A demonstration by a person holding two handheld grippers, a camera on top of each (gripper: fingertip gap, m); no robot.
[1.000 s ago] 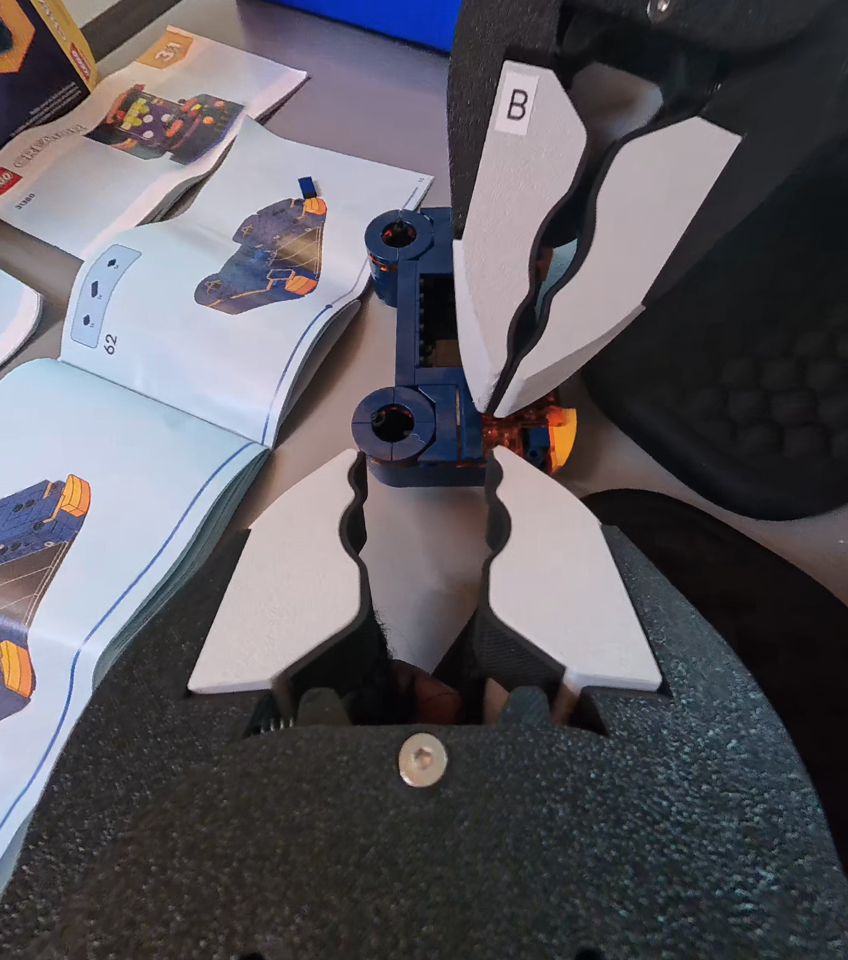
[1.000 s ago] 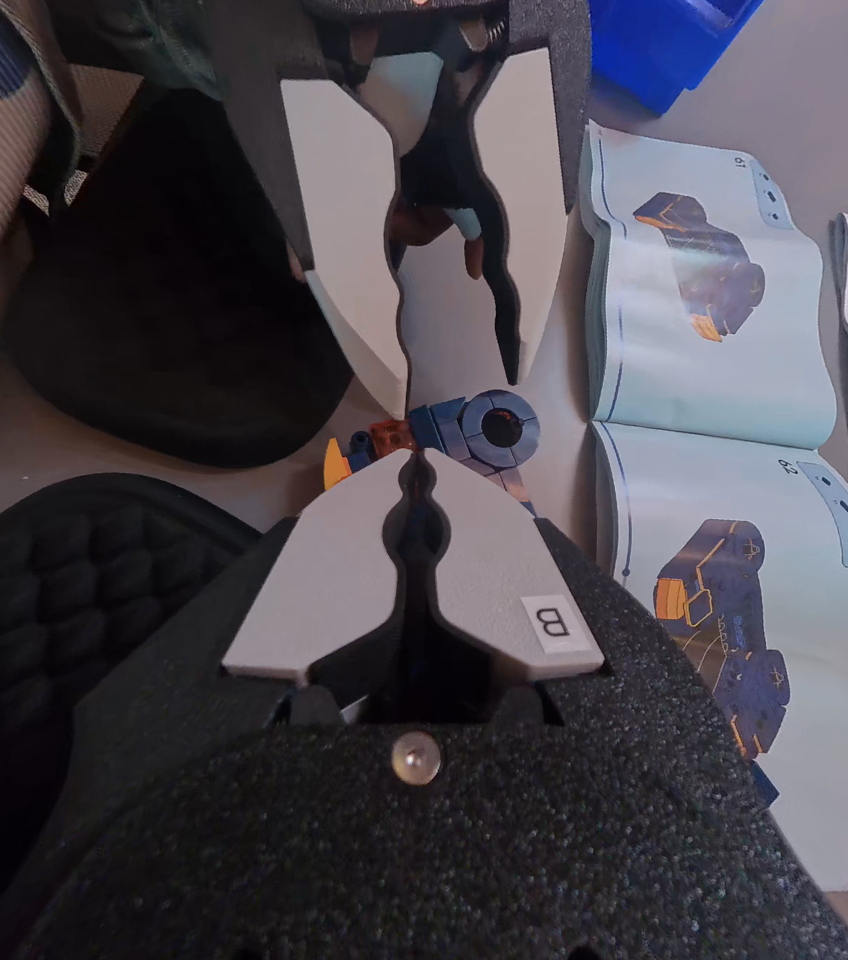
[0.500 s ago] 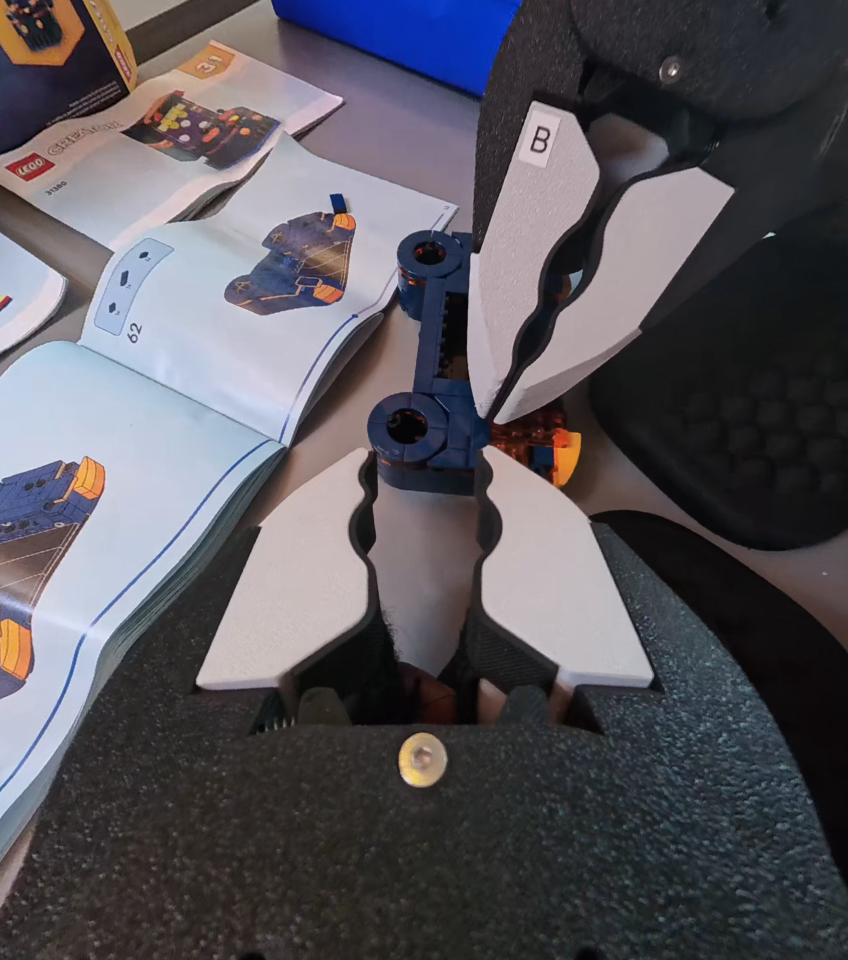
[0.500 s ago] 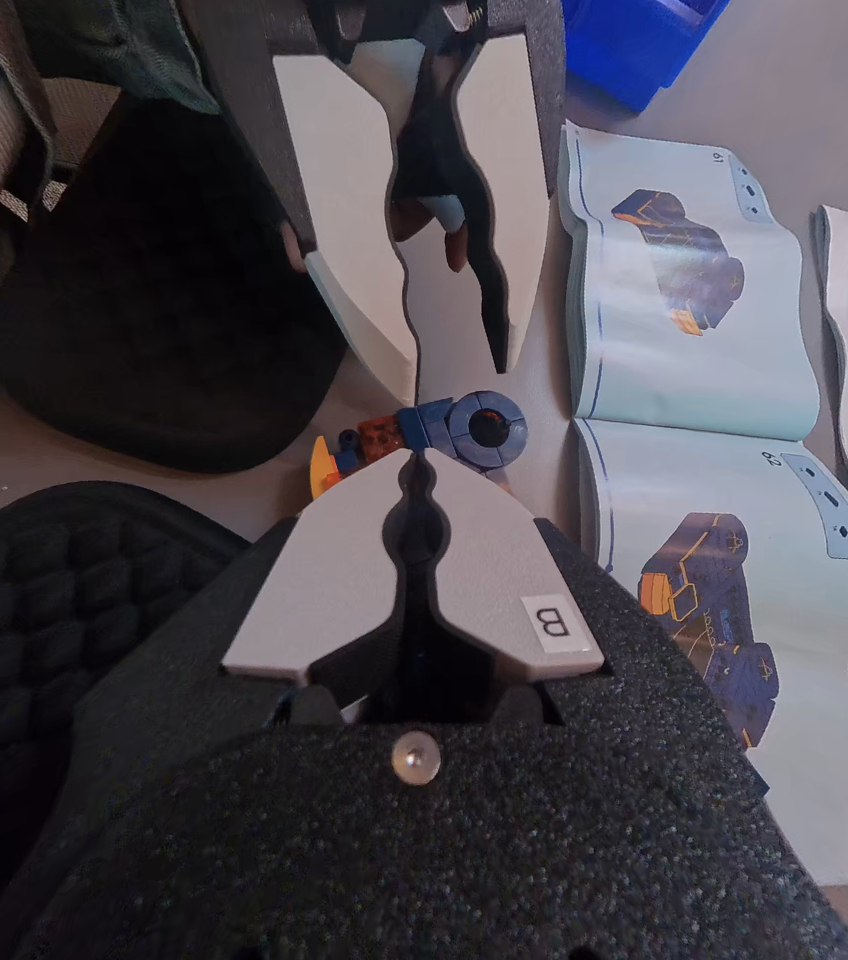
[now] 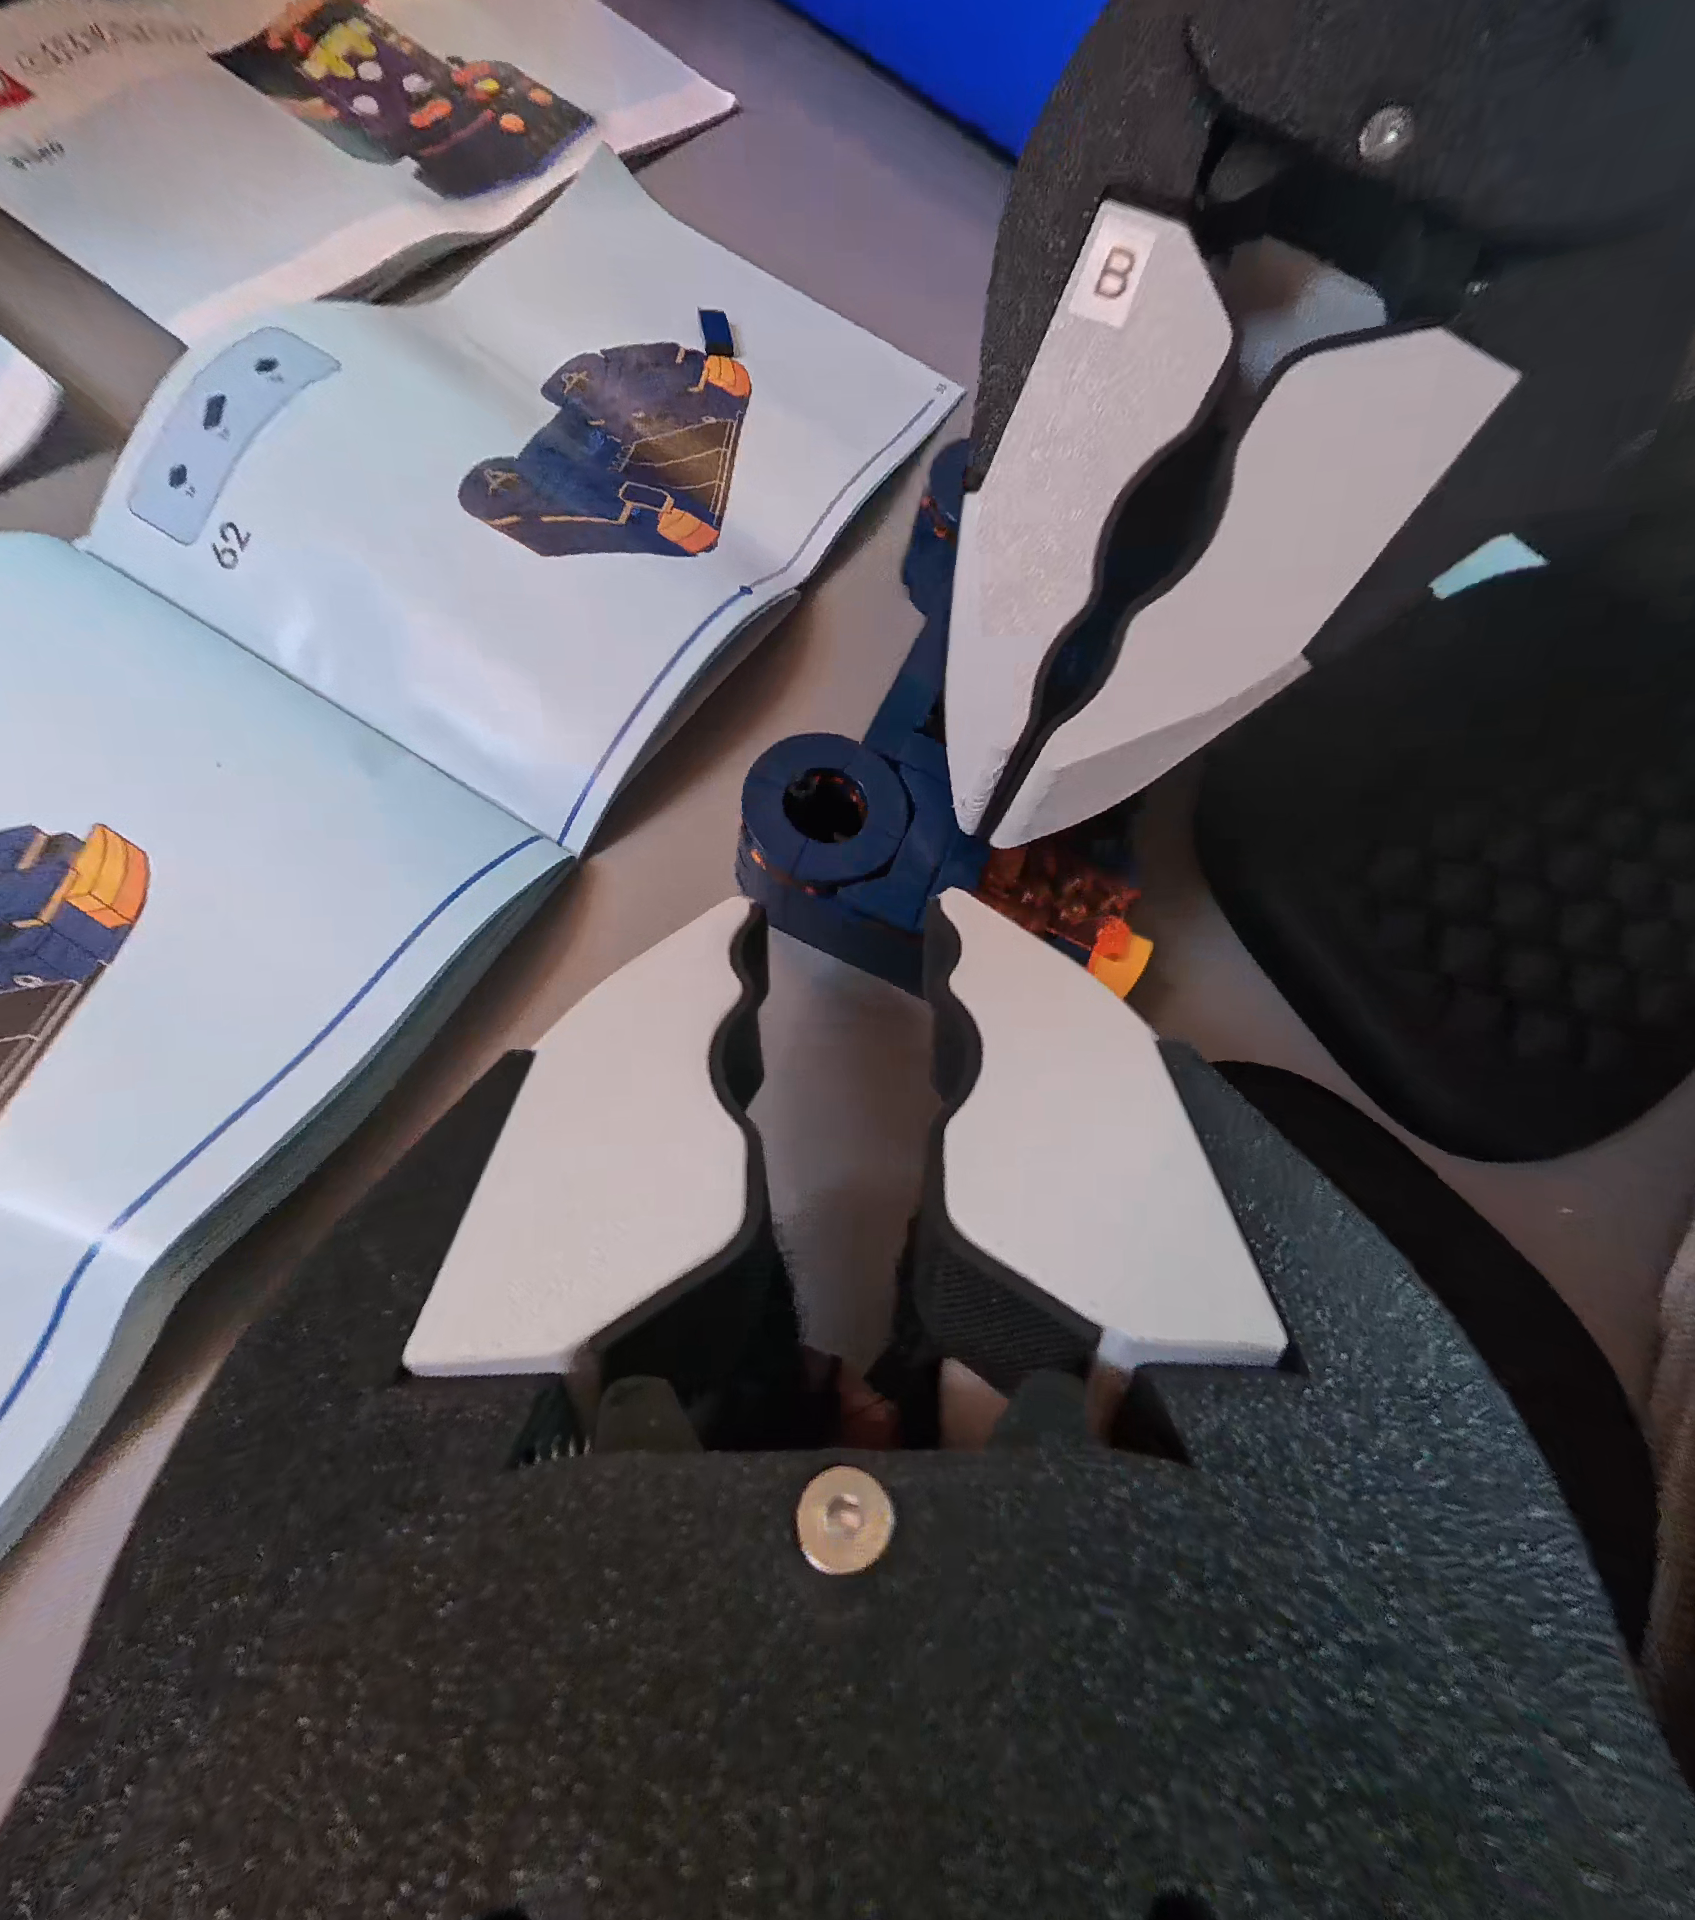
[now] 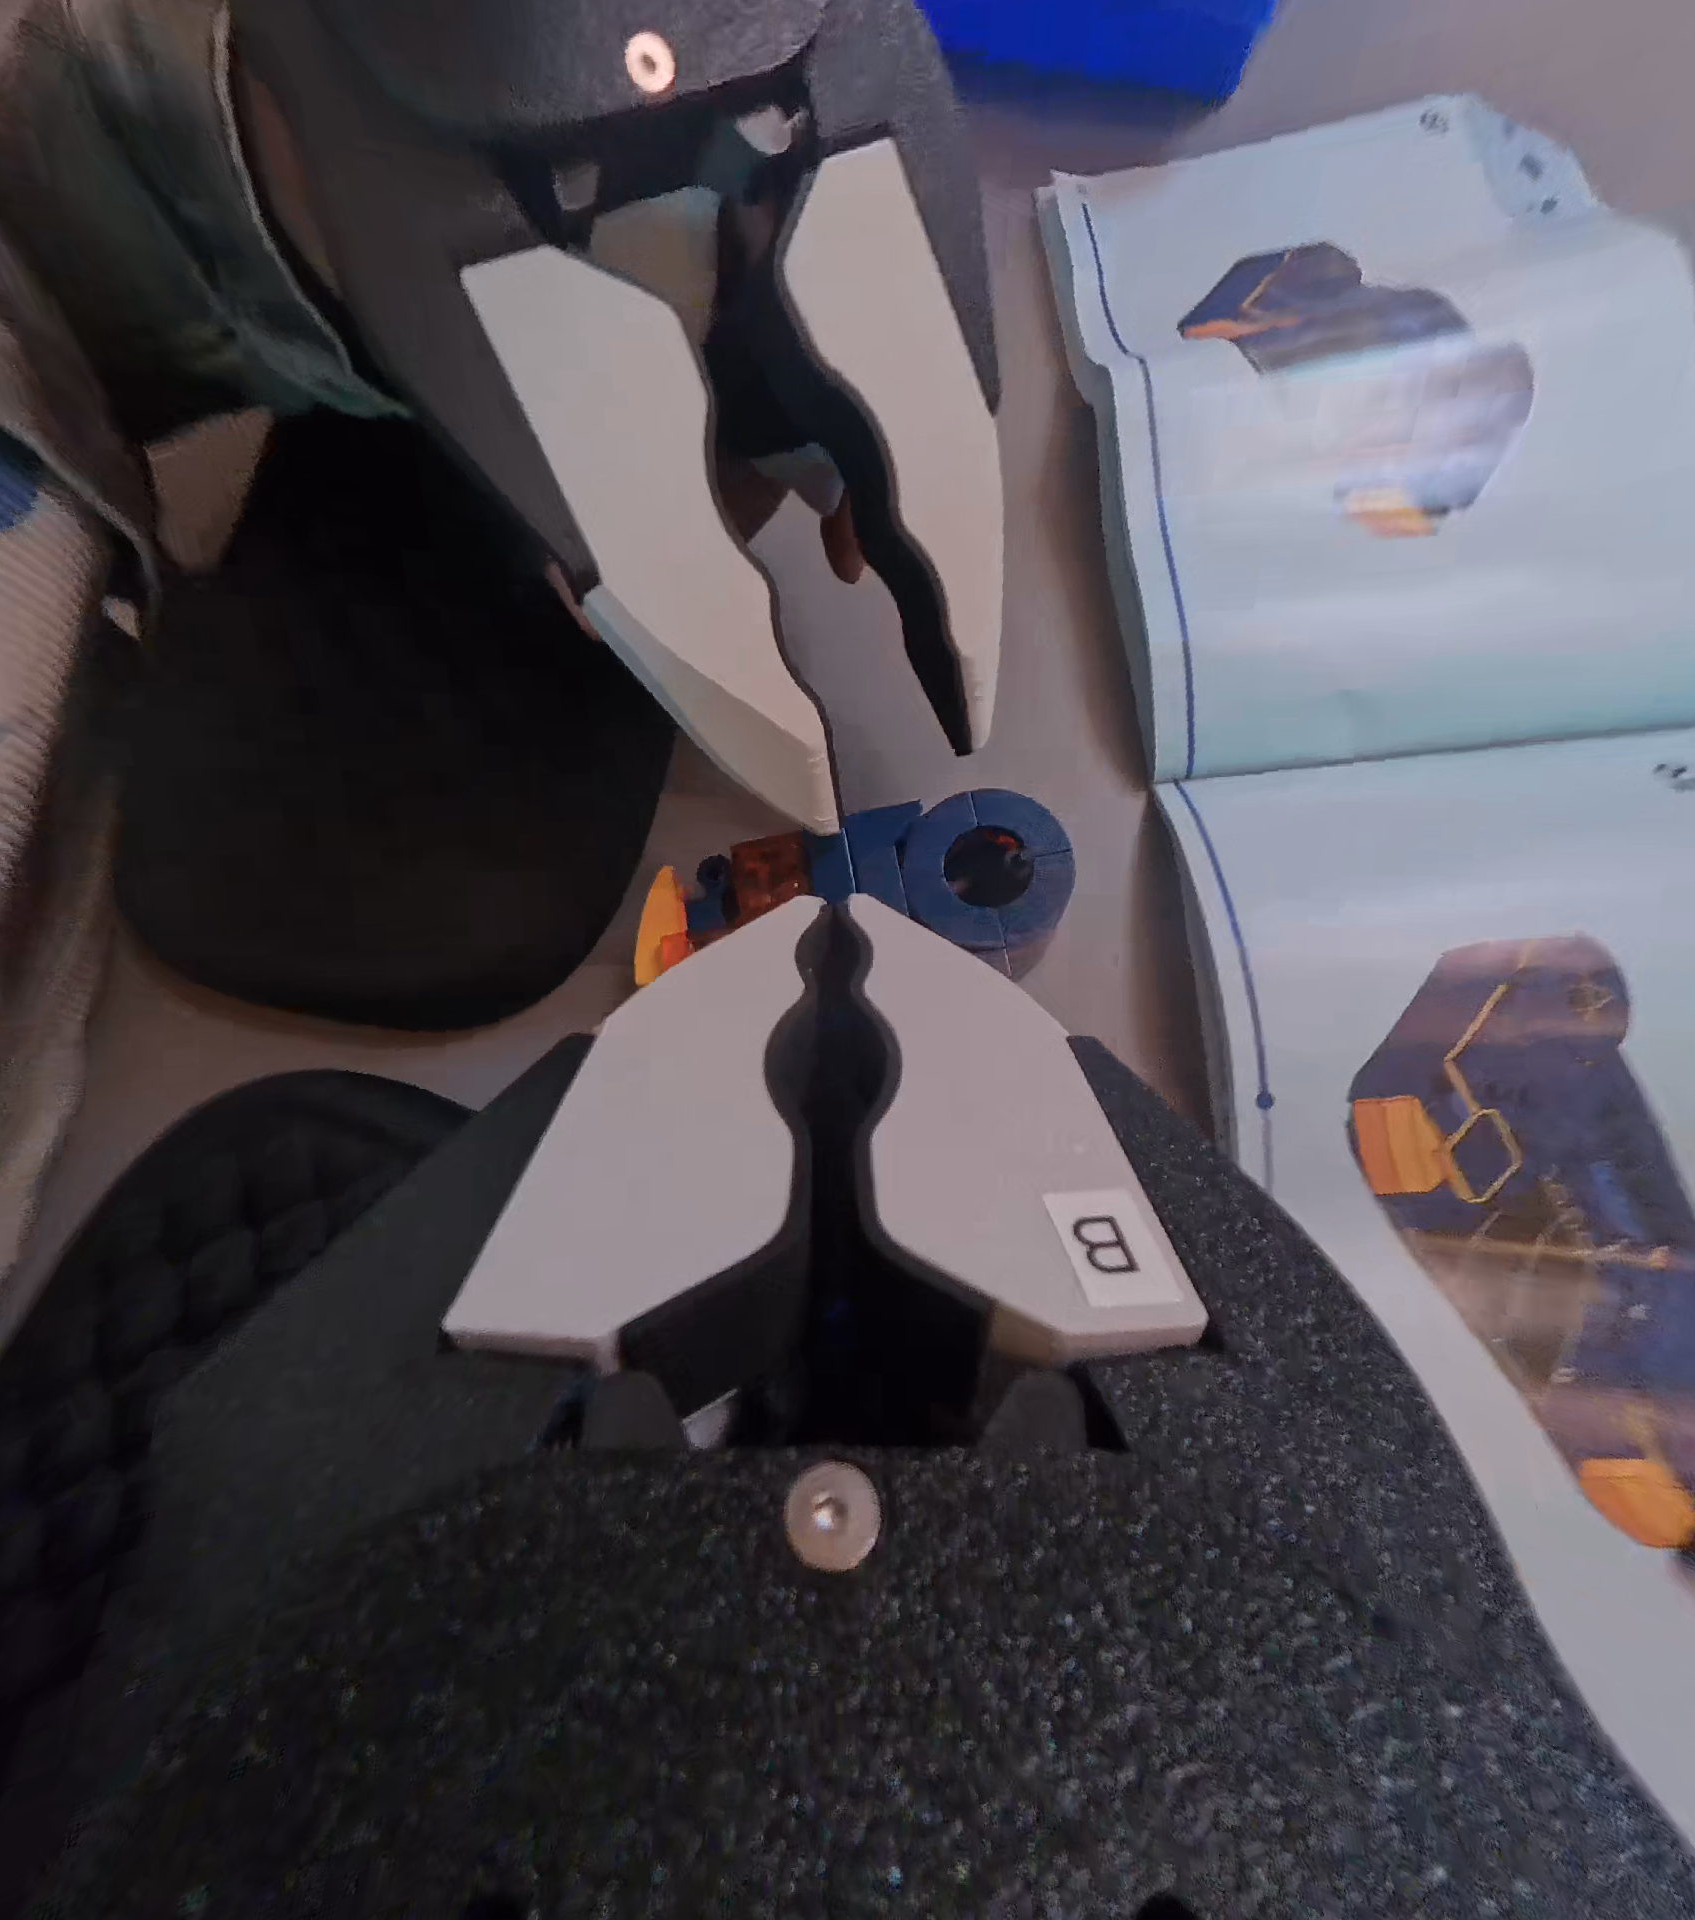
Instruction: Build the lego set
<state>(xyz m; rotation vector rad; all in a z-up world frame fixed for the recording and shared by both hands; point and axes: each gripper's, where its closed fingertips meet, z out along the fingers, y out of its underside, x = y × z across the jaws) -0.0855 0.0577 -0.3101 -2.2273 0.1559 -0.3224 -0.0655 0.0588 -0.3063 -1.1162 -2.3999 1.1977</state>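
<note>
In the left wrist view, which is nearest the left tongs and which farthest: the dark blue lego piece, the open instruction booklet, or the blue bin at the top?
From the left tongs:
1. Dark blue lego piece, right at the fingertips, just ahead.
2. Open instruction booklet, off to the left on the table.
3. Blue bin, far ahead at the top edge, beyond the right tongs.

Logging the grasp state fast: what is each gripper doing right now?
Left gripper: open, fingertips at the dark blue lego assembly, holding nothing.
Right gripper: shut, tips against that assembly.
</note>
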